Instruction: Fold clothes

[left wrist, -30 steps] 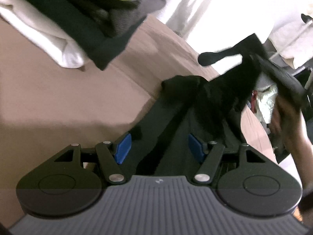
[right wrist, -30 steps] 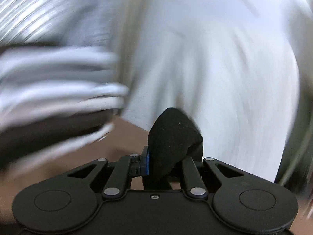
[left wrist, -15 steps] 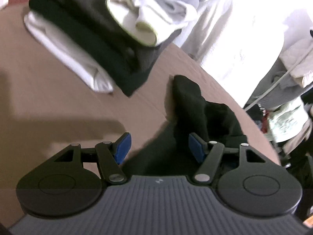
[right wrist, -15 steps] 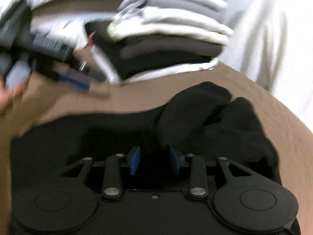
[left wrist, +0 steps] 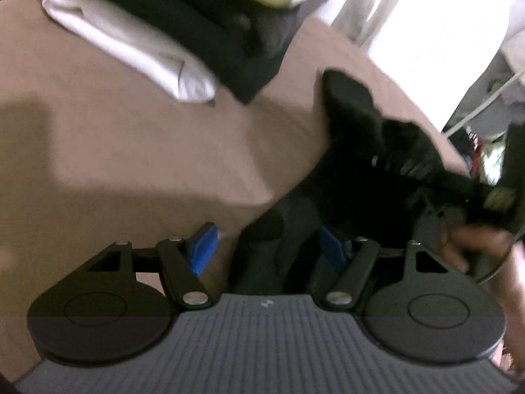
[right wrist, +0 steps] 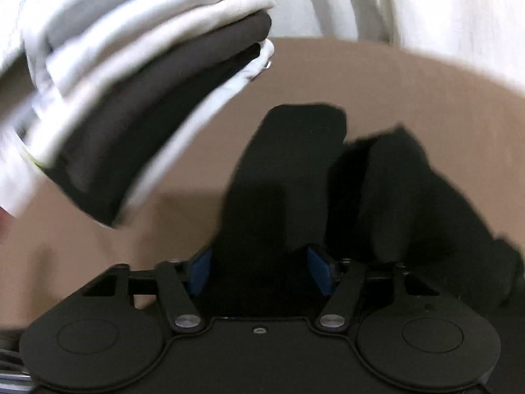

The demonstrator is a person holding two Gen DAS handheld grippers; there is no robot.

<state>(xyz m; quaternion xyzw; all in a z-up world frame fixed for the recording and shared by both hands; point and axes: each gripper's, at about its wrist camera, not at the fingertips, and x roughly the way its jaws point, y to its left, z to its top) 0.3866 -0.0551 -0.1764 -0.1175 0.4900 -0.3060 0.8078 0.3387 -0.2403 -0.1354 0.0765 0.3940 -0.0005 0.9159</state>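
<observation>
A black garment (left wrist: 354,151) lies crumpled on the brown tabletop (left wrist: 115,147). My left gripper (left wrist: 267,251) hovers over its near end with the jaws opening; black cloth lies between the blue pads, nearer the right one, and is not pinched. In the right wrist view, the same garment (right wrist: 295,164) runs away from my right gripper (right wrist: 260,272). That gripper's pads stand wide apart and are closing, with a strip of the black cloth filling the gap. A hand (left wrist: 472,246) holds the right tool at the right edge, blurred.
A stack of folded clothes (left wrist: 183,32), white, black and grey, sits at the far left of the table (right wrist: 410,82); it also shows in the right wrist view (right wrist: 131,98). White fabric (left wrist: 426,16) hangs behind the table's curved far edge.
The right gripper, earlier shut on a raised bunch of black cloth, has come down to the table and its pads now stand apart. The garment dropped flat onto the table.
</observation>
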